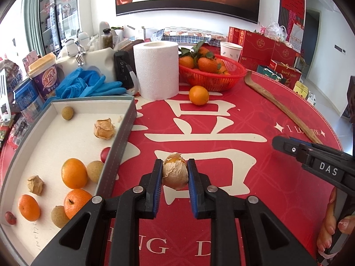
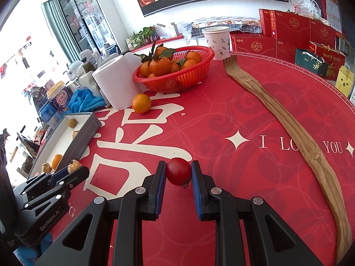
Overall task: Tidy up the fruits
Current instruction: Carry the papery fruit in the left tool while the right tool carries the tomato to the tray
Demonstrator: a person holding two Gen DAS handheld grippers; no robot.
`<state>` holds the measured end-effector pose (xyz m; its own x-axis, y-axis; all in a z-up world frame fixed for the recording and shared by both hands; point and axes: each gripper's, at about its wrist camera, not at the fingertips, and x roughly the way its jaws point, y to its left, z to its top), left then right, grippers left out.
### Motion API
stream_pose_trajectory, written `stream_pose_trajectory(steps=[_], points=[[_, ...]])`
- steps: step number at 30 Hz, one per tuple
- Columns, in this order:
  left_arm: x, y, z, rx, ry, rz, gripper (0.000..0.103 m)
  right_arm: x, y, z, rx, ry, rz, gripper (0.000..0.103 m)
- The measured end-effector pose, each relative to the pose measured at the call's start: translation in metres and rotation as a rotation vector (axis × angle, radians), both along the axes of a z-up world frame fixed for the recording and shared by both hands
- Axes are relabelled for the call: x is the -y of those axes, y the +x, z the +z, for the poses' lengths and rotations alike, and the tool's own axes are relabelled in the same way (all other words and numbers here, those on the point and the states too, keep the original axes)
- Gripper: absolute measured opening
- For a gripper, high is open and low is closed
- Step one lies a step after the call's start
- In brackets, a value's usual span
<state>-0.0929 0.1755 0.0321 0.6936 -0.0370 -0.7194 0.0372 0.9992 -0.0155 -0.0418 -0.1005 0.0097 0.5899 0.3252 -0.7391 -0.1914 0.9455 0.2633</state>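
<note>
Left wrist view: the left gripper (image 1: 175, 173) clamps a papery-husked golden physalis berry (image 1: 175, 174) between its blue pads, above the red printed desk (image 1: 244, 119). Only this view shows the floor of the shallow grey-walled white tray (image 1: 124, 133) just left of the gripper: oranges, tan longans, husked berries and small red fruits lie scattered in it.

Right wrist view: the right gripper (image 2: 178, 173) grips a small round red cherry tomato (image 2: 178, 171), low over the desk. Only here is the full curve of the long bamboo back-scratcher (image 2: 288, 119) seen, lying on the right.

Farther off, a loose orange (image 1: 199, 95) rests between the white paper roll (image 1: 156, 71) and the red plastic mesh basket of leafy mandarins (image 1: 213, 75). The roll and blue rubber gloves (image 1: 88, 86) border the tray's far end.
</note>
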Motion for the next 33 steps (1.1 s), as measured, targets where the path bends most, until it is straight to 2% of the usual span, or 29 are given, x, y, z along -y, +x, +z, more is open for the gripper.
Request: stream_pose_trajectory(steps=[12, 19, 26, 33], points=[[-0.018, 0.001, 0.009, 0.002, -0.026, 0.043, 0.024, 0.003, 0.000, -0.002, -0.002, 0.031, 0.002, 0.023], [-0.035, -0.003, 0.020, 0.030, -0.048, 0.070, 0.024, -0.004, -0.001, -0.003, -0.042, 0.075, -0.018, 0.023], [-0.066, -0.005, 0.027, 0.034, -0.088, 0.123, 0.024, -0.051, 0.006, 0.015, -0.042, 0.058, 0.058, 0.023], [-0.099, -0.006, 0.026, 0.020, -0.103, 0.199, 0.024, -0.123, 0.013, 0.034, -0.036, 0.026, 0.189, 0.023]])
